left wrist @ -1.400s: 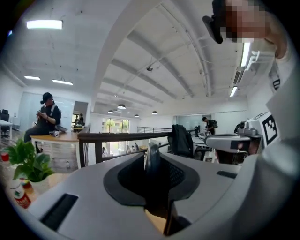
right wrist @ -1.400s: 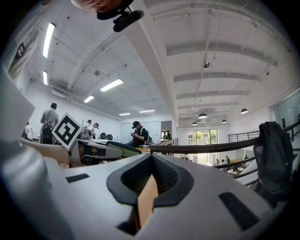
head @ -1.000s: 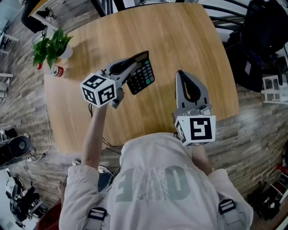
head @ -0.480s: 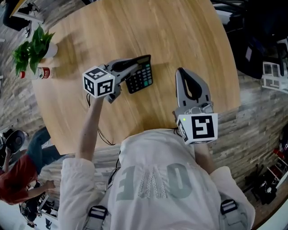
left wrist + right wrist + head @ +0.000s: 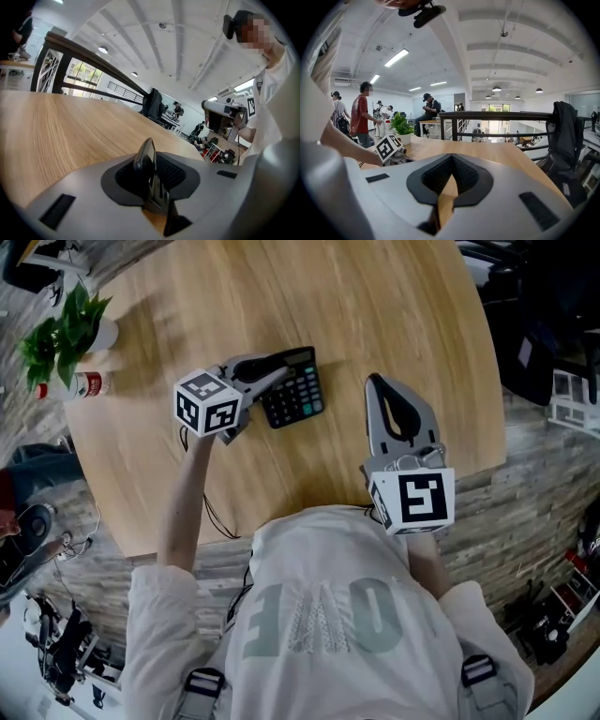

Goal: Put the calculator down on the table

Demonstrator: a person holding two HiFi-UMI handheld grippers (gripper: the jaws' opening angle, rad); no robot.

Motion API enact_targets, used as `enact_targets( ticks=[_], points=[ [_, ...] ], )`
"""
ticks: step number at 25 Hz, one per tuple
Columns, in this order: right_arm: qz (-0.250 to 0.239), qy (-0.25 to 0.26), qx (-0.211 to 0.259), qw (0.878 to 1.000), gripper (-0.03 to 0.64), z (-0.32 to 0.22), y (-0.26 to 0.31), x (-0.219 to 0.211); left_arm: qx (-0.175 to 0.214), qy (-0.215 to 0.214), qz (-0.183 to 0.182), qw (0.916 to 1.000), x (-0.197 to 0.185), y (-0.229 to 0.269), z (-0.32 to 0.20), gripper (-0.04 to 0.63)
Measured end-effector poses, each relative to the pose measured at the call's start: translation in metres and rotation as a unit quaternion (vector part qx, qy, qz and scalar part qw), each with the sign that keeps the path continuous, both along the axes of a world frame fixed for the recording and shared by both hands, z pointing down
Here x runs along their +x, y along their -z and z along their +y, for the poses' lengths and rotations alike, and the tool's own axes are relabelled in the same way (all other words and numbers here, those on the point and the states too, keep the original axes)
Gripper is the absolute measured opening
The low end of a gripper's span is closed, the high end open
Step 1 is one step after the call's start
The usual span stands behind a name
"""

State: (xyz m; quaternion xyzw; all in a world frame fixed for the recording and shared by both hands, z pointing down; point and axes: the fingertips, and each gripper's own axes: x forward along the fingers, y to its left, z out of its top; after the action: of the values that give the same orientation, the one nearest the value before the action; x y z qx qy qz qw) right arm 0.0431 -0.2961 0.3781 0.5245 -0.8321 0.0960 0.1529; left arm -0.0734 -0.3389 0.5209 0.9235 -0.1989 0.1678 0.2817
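Observation:
A black calculator (image 5: 300,397) lies low over the round wooden table (image 5: 394,315), left of centre. My left gripper (image 5: 284,363) is shut on its far left edge, arm reaching in from the lower left. In the left gripper view the calculator (image 5: 143,157) shows edge-on, pinched between the dark pads of that gripper (image 5: 151,165), with the tabletop close beneath. Whether it rests on the wood I cannot tell. My right gripper (image 5: 377,383) hovers to the calculator's right, shut and empty; in its own view the jaw tips (image 5: 451,158) meet with nothing held.
A potted plant (image 5: 66,329) and a small red-labelled bottle (image 5: 82,384) stand at the table's far left edge. A dark chair with a jacket (image 5: 544,324) sits off the right side. People stand beyond the plant (image 5: 402,126); a railing runs behind the table.
My left gripper has come down toward the table with the calculator still in it. The right gripper has sunk a little. A person at the lower left has moved out of view.

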Motion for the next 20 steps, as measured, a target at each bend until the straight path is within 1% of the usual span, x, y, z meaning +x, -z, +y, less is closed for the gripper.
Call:
enact_targets(
  ticks=[2,7,11,15,18,20],
  points=[
    [0.000,0.007,0.002,1.000,0.018,0.000,0.000,-0.003,0.014,-0.006,-0.008,0.9998,-0.001,-0.002,-0.001,0.086],
    [0.002,0.022,0.000,1.000,0.018,0.003,-0.002,-0.007,0.027,0.001,-0.031,0.9991,-0.003,-0.009,-0.003,0.101],
    [0.000,0.029,0.000,1.000,0.018,0.003,-0.002,-0.013,0.039,0.005,-0.041,0.9984,-0.005,-0.012,-0.006,0.112],
    [-0.002,0.037,0.002,0.999,0.020,0.004,-0.001,-0.016,0.066,0.005,-0.066,0.9956,-0.007,-0.015,-0.009,0.146],
    [0.001,0.042,-0.003,0.999,0.018,0.007,-0.003,-0.018,0.075,0.005,-0.077,0.9942,-0.008,-0.018,-0.011,0.150],
    [0.004,0.047,-0.005,0.999,0.018,0.009,-0.005,-0.018,0.091,0.006,-0.088,0.9919,-0.009,-0.018,-0.011,0.164]
  ],
)
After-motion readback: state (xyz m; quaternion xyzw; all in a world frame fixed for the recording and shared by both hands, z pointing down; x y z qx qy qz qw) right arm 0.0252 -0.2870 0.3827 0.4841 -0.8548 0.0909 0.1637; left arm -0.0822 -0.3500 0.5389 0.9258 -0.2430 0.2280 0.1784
